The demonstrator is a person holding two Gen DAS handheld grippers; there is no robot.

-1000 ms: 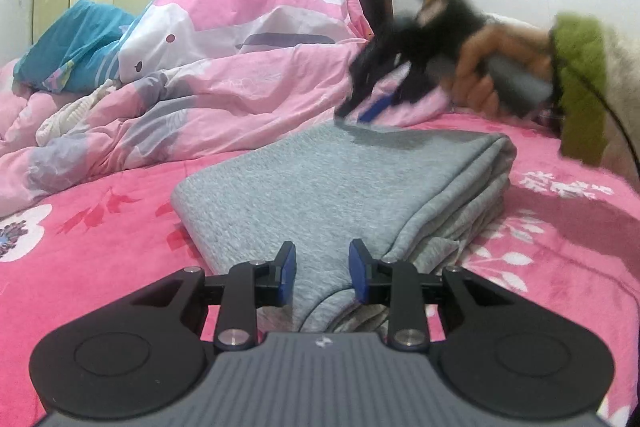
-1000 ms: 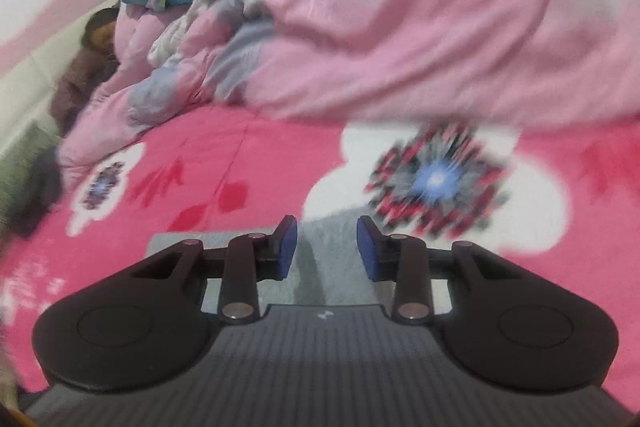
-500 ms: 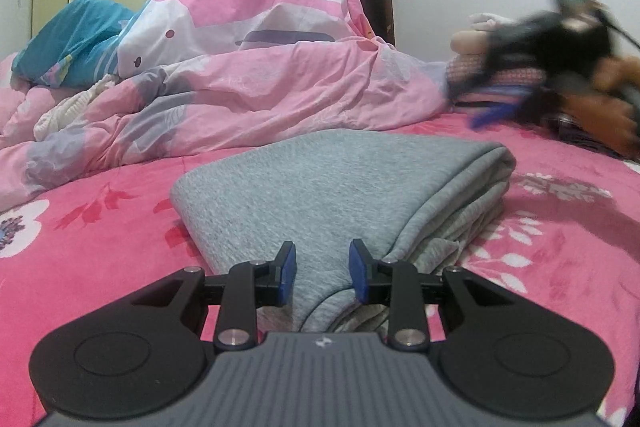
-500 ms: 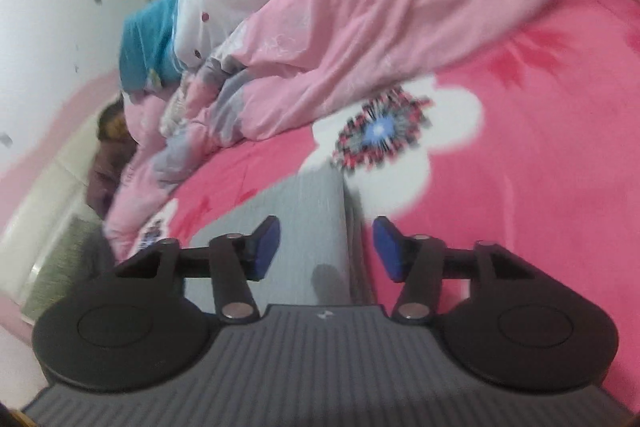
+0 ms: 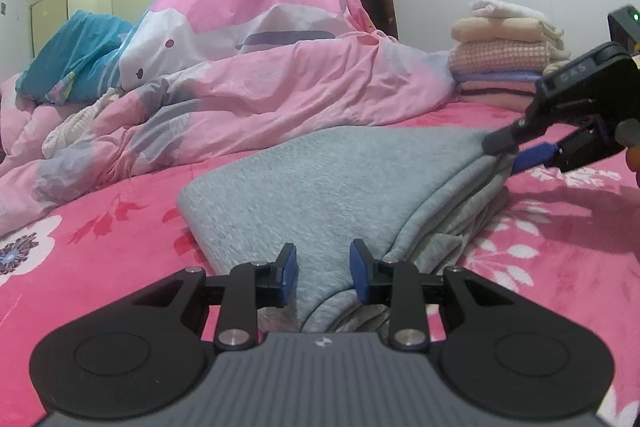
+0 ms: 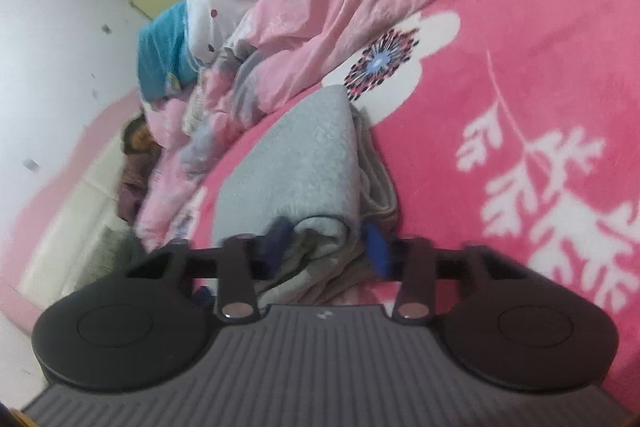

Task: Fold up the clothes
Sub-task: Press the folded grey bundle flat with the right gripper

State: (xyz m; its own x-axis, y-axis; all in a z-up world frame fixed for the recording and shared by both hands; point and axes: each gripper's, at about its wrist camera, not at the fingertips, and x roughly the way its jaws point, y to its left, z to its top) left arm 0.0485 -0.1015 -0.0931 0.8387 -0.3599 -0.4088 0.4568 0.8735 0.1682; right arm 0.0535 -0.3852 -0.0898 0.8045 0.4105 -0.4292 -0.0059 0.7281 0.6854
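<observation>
Folded grey garment (image 5: 328,183), one; two grippers gripping its corners.

Both grippers' fingers (image 5: 289,269) pinch the folded corners.

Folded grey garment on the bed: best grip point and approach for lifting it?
Judging by its pose, take the grey garment at its stacked open-edge corners, coming in level from the sides. The layers fan out there, so clamping across them keeps the fold together. The left gripper and right gripper straddle those ends.
</observation>
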